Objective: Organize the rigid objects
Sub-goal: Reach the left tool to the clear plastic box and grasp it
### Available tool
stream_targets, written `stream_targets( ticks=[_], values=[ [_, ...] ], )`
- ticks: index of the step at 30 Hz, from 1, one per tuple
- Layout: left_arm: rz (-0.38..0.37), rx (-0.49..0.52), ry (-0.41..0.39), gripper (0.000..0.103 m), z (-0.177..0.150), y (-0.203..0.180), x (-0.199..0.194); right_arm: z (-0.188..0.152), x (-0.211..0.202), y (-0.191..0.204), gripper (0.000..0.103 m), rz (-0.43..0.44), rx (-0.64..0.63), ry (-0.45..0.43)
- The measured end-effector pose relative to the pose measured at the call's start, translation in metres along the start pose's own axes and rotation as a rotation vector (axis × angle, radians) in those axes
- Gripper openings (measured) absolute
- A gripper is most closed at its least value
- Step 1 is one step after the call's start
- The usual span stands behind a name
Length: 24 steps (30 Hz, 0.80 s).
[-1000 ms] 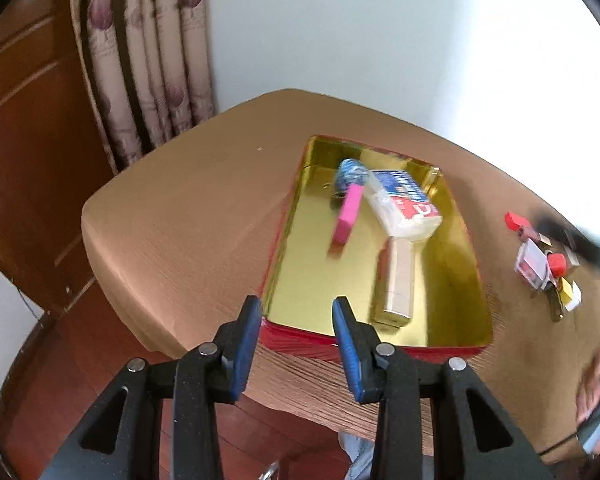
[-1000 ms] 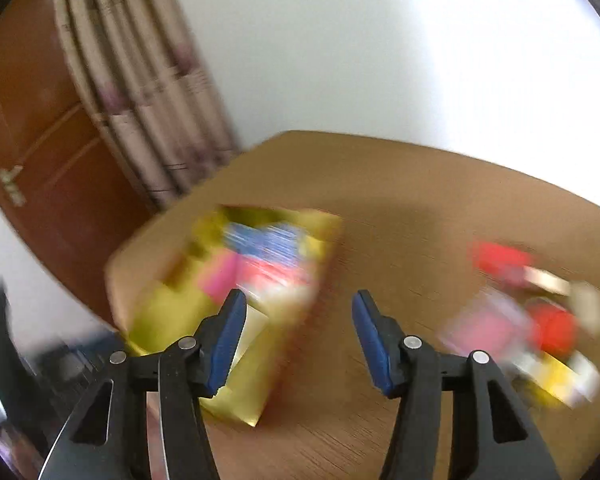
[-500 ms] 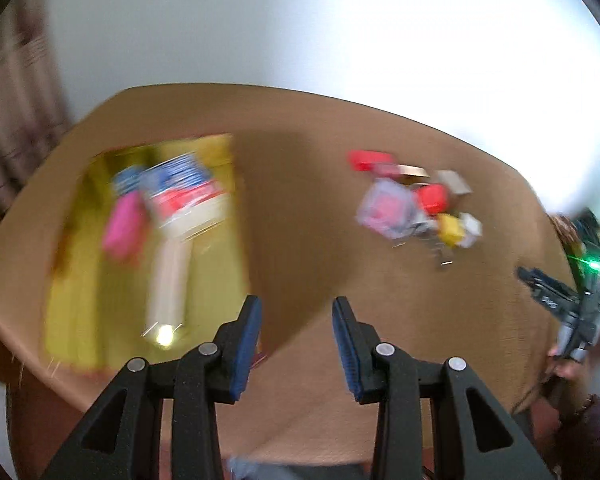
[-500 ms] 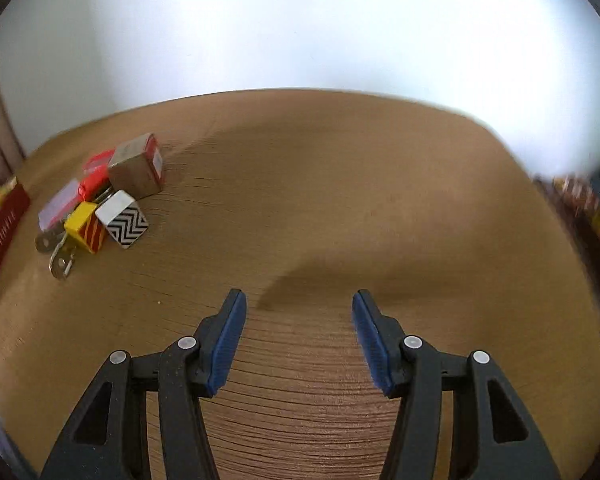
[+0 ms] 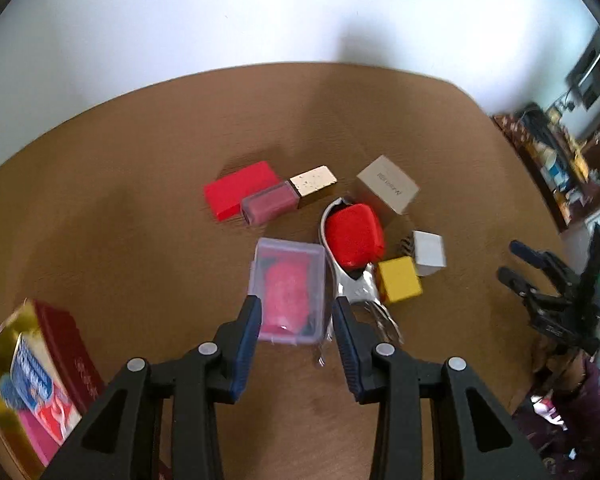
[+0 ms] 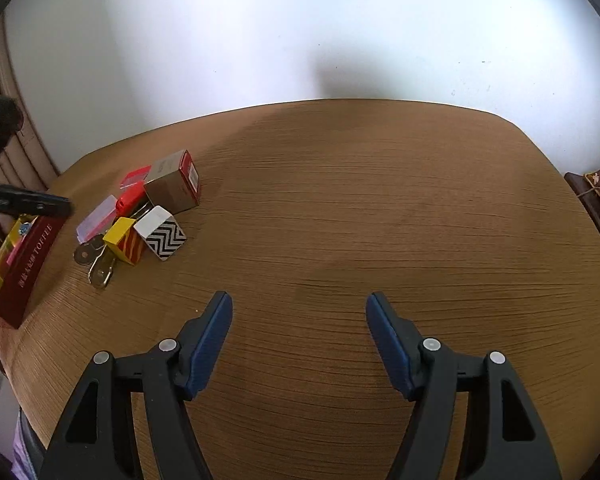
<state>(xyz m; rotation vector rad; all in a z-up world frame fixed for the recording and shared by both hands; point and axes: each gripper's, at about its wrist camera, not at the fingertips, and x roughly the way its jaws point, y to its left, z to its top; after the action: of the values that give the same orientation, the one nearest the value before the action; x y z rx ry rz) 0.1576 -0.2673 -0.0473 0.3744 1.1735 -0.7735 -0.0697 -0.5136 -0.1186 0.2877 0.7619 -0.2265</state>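
Observation:
My left gripper (image 5: pixel 296 314) is open, its blue pads either side of the near end of a clear plastic box (image 5: pixel 288 288) with pink contents. Around it lie a red flat block (image 5: pixel 238 189), a pink-and-gold tube (image 5: pixel 288 197), a red-topped nail clipper (image 5: pixel 354 236), a yellow cube (image 5: pixel 400 279), a white cube (image 5: pixel 429 248) and a grey carton (image 5: pixel 388 188). The red-and-gold tin (image 5: pixel 66 344) sits at the lower left. My right gripper (image 6: pixel 299 312) is open and empty over bare table, right of the same pile (image 6: pixel 140 216).
The brown wooden table (image 6: pixel 380 220) stands against a white wall. The tin (image 6: pixel 24 264) holds a blue-and-red packet (image 5: pixel 40 388) and a pink item. My right gripper shows at the table's right edge in the left wrist view (image 5: pixel 540 276). Shelves and clutter stand far right.
My left gripper swung from the tin to the pile and now straddles the clear box. My right gripper swung right, away from the pile, then stayed still.

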Motion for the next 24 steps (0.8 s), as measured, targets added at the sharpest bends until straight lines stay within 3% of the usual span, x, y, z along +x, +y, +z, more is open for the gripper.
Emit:
stream_targets(
  ticks=[2, 5, 13, 17, 24],
  values=[
    [0.017, 0.01, 0.036, 0.037, 0.007, 0.002, 0.013, -0.001, 0.002, 0.002, 0.067, 0.009, -0.007, 0.006],
    [-0.022, 0.023, 0.069, 0.037, 0.012, 0.004, 0.025, -0.003, -0.001, 0.0, 0.067, 0.025, -0.007, 0.013],
    [-0.057, 0.094, 0.092, 0.037, 0.024, 0.002, 0.03, -0.004, -0.001, -0.003, 0.068, 0.036, -0.006, 0.03],
    [-0.15, 0.057, 0.128, 0.037, 0.031, 0.007, 0.032, -0.005, -0.001, -0.003, 0.071, 0.039, 0.001, 0.032],
    [-0.075, 0.083, 0.164, 0.037, 0.044, -0.004, 0.041, -0.006, -0.002, -0.002, 0.072, 0.046, 0.008, 0.041]
  ],
)
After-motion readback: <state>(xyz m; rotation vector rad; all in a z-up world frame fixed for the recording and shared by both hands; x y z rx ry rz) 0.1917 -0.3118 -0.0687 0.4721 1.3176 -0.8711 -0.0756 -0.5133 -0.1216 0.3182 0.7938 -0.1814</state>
